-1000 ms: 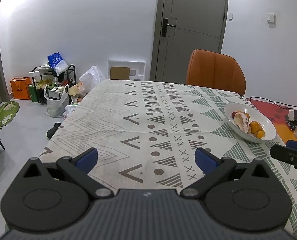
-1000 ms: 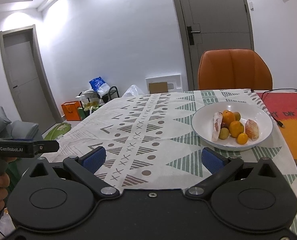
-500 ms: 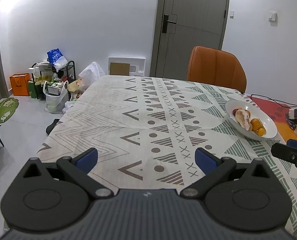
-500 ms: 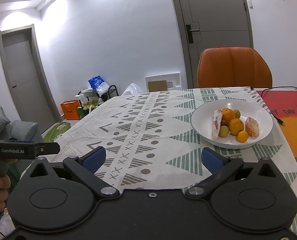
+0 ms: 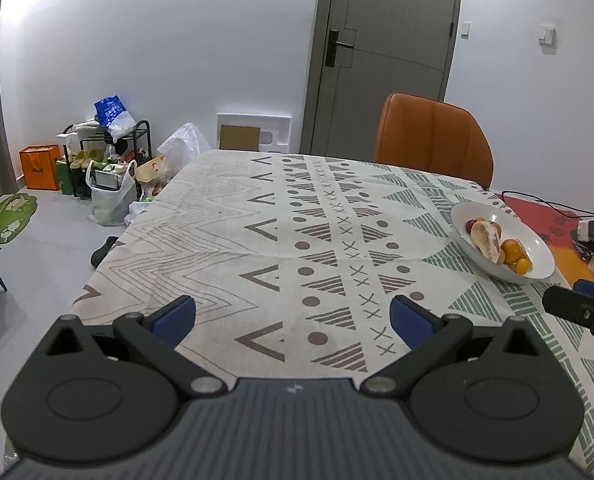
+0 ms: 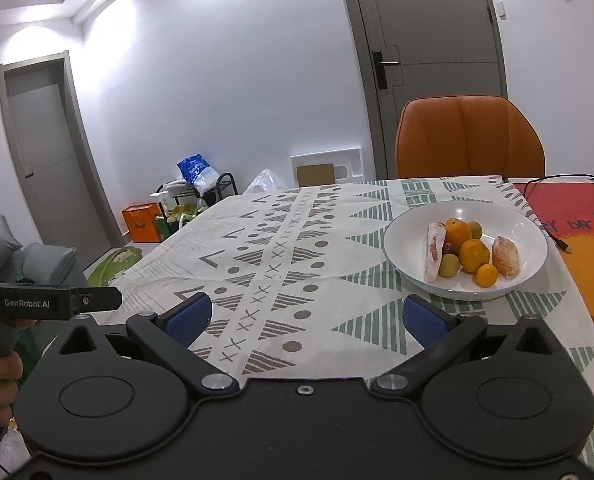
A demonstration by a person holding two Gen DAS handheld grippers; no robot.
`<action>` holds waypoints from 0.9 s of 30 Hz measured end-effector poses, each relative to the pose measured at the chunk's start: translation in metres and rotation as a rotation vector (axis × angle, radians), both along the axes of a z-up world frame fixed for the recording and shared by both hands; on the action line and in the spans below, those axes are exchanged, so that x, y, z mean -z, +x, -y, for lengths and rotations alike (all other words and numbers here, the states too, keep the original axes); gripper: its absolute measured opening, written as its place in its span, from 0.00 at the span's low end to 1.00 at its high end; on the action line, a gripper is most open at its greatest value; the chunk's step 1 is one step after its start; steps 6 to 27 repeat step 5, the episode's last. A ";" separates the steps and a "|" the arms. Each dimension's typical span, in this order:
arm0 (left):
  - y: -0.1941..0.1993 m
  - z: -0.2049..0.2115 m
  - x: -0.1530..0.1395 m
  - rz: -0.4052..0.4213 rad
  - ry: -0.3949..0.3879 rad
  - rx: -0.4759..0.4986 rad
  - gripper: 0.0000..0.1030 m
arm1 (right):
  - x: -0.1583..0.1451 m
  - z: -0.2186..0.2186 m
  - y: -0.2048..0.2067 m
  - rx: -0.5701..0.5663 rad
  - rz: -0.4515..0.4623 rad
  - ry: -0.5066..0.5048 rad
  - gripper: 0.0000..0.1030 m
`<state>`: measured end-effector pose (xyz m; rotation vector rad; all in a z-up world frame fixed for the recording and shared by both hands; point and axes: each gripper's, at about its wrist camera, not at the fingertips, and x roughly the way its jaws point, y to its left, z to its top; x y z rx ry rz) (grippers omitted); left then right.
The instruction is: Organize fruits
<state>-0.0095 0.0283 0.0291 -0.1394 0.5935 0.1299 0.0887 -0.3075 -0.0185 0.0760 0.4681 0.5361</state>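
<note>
Both your grippers are wide open and hold nothing. Your left gripper (image 5: 293,320) and right gripper (image 6: 305,314) hang over the tablecloth (image 6: 281,240). The fruits (image 6: 467,252) (oranges and peeled pieces) sit in the white bowl (image 6: 529,236), near the orange chair (image 6: 469,136).

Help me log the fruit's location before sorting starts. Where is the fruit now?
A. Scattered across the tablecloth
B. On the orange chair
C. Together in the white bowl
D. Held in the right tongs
C: the oranges and peeled pieces all lie inside the white bowl, and both tongs are open and empty.
</note>
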 end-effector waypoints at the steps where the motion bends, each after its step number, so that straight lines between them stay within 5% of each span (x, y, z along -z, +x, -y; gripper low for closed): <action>1: 0.000 0.000 0.000 -0.003 0.001 0.002 0.99 | 0.000 0.000 0.000 0.003 0.000 0.000 1.00; 27: -0.002 0.000 -0.003 0.004 0.001 0.005 0.99 | -0.003 0.001 -0.001 0.005 0.006 0.004 1.00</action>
